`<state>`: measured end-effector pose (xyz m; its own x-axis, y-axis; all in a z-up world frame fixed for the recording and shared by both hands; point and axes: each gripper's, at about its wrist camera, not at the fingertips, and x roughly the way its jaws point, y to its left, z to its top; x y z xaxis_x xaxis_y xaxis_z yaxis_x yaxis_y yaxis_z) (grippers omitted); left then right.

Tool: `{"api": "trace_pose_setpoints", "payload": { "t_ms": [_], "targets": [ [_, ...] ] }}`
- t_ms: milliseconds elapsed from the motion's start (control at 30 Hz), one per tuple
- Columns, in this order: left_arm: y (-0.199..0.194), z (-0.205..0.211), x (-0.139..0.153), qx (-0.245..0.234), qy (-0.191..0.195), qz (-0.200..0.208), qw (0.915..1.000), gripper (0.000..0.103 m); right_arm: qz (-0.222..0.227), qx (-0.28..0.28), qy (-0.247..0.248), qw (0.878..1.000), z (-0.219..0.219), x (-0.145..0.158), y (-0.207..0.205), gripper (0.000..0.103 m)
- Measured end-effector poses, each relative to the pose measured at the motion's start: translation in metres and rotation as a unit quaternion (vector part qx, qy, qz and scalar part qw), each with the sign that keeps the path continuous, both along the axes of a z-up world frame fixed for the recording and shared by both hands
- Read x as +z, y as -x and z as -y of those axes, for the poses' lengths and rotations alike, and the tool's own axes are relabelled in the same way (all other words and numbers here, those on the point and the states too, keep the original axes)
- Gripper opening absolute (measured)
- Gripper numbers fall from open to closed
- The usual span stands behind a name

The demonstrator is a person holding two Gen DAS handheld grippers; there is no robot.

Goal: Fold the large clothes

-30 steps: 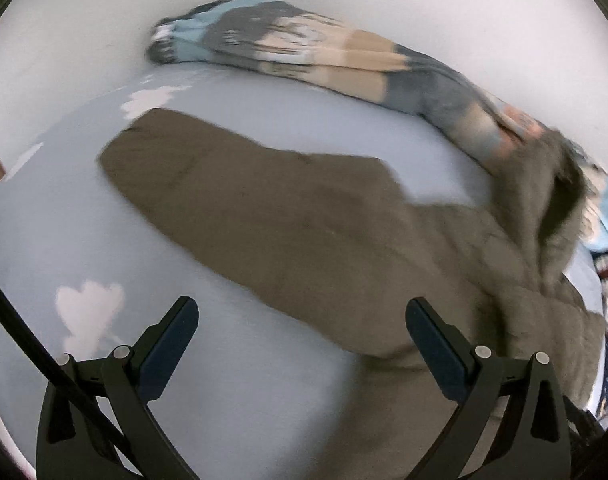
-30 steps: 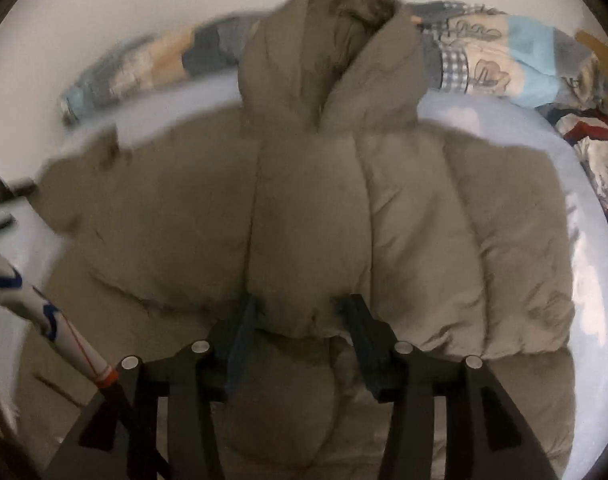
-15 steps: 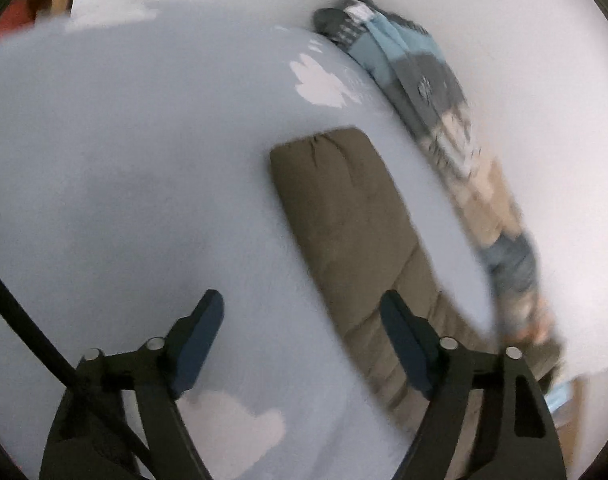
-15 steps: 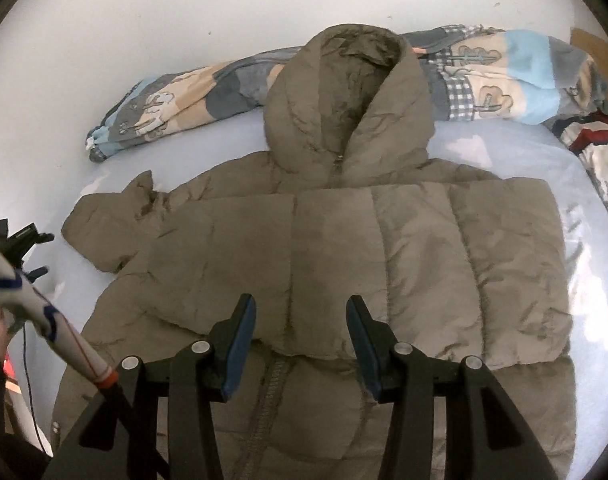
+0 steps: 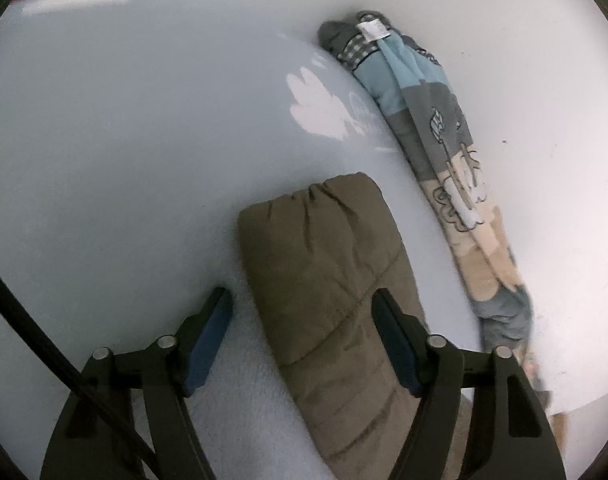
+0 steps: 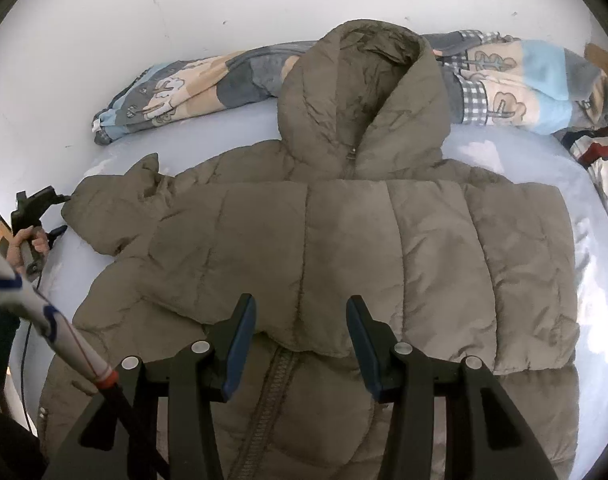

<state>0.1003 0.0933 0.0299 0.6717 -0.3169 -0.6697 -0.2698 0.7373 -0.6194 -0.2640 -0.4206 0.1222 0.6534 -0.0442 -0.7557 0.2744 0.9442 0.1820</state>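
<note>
Quilted olive puffer jacket (image 6: 344, 248) flat on pale sheet (image 5: 124, 160), both grippers (image 5: 302, 316) (image 6: 302, 320) spread, empty.

You have a pale blue bed sheet (image 6: 504, 152) with white cloud prints (image 5: 320, 112) spread over the bed. Along the far edge, against the white wall (image 6: 184, 8), lies a rolled patchwork blanket (image 6: 504, 80) in blue, grey and beige with tree drawings. At the far right sits a red, white and navy striped cloth (image 6: 592, 148).
</note>
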Motion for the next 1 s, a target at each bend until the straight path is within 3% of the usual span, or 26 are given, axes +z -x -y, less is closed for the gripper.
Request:
{"api": "trace_pose_setpoints", "payload": {
  "t_ms": [33, 67, 167, 333, 467, 567, 700, 800, 900, 1000],
  "targets": [
    [-0.002, 0.007, 0.003, -0.007, -0.012, 0.001, 0.9999, 0.021, -0.001, -0.002, 0.000, 1.000, 0.001, -0.001, 0.000, 0.051],
    [-0.004, 0.012, 0.005, -0.016, -0.015, 0.002, 0.9997, 0.017, -0.002, -0.005, -0.002, 1.000, 0.002, -0.002, -0.001, 0.051],
    [0.003, 0.031, 0.031, -0.021, -0.056, 0.028, 0.9978, 0.015, 0.002, -0.017, -0.018, 1.000, 0.010, -0.002, 0.000, 0.051],
    [0.022, 0.070, 0.097, -0.068, -0.062, 0.084, 0.9923, 0.015, 0.020, -0.040, -0.030, 0.999, 0.018, 0.009, 0.008, 0.051],
    [0.060, 0.135, 0.157, -0.148, -0.079, 0.138, 0.9762, 0.015, 0.046, -0.067, -0.046, 0.996, 0.030, 0.023, 0.019, 0.051],
    [0.109, 0.210, 0.186, -0.230, -0.090, 0.171, 0.9538, 0.015, 0.066, -0.099, -0.062, 0.991, 0.044, 0.035, 0.030, 0.051],
    [0.188, 0.307, 0.183, -0.343, -0.113, 0.188, 0.9134, 0.015, 0.084, -0.140, -0.077, 0.984, 0.062, 0.048, 0.042, 0.051],
    [0.244, 0.378, 0.143, -0.419, -0.140, 0.168, 0.8811, 0.015, 0.096, -0.166, -0.093, 0.977, 0.077, 0.054, 0.053, 0.051],
    [0.275, 0.424, 0.096, -0.470, -0.168, 0.131, 0.8564, 0.015, 0.101, -0.187, -0.115, 0.970, 0.091, 0.055, 0.063, 0.051],
    [0.298, 0.457, 0.048, -0.498, -0.244, 0.106, 0.8252, 0.015, 0.104, -0.193, -0.150, 0.964, 0.101, 0.051, 0.069, 0.051]
  ]
}}
